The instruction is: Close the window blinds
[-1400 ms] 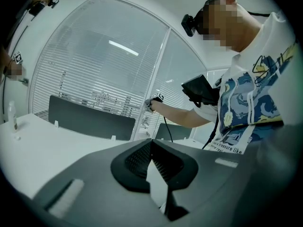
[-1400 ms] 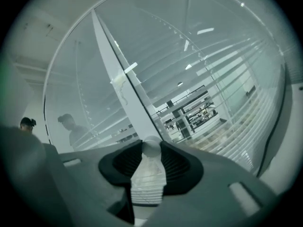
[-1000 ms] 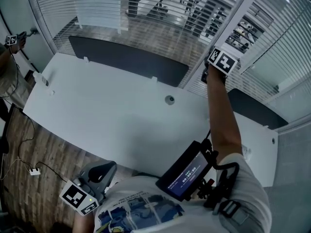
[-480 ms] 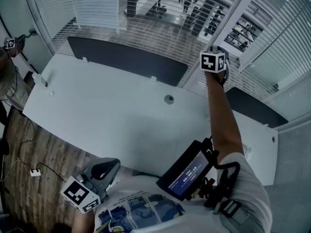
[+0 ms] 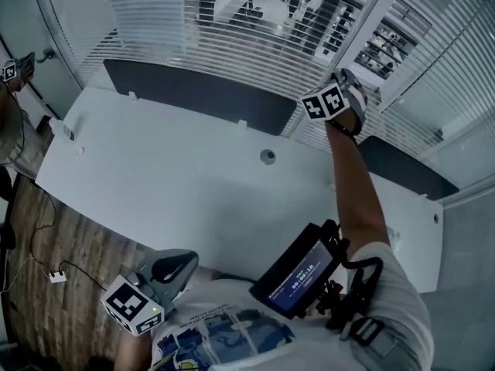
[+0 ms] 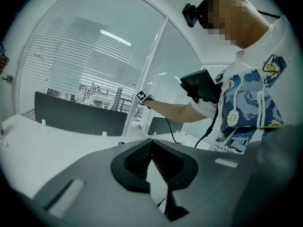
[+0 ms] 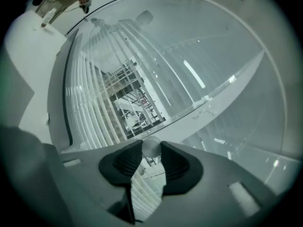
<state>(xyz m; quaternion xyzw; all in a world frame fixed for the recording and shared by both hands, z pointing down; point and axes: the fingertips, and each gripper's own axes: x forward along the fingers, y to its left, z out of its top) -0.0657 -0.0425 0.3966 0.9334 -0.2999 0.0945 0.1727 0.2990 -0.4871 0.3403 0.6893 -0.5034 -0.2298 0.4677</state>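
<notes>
White slatted blinds (image 5: 155,22) hang behind the glass wall beyond the desk; in the right gripper view the blinds (image 7: 94,103) stand partly open, with a building visible between the slats. My right gripper (image 5: 340,99) is raised at arm's length against the white window post (image 5: 367,25). Its jaws (image 7: 151,151) are shut on a small round silver knob (image 7: 151,145) mounted on the glass. My left gripper (image 5: 172,267) hangs low by my body, shut with nothing in it (image 6: 150,143).
A long white desk (image 5: 178,184) lies between me and the window, with dark divider panels (image 5: 201,95) along its far edge. A screen device (image 5: 298,273) is strapped to my chest. Another person (image 5: 11,130) stands at the far left. A cable trails over the wooden floor (image 5: 54,273).
My right wrist has rolled while gripping the knob: the marker cube turned and shifted slightly left. The left gripper stayed low and barely moved.
</notes>
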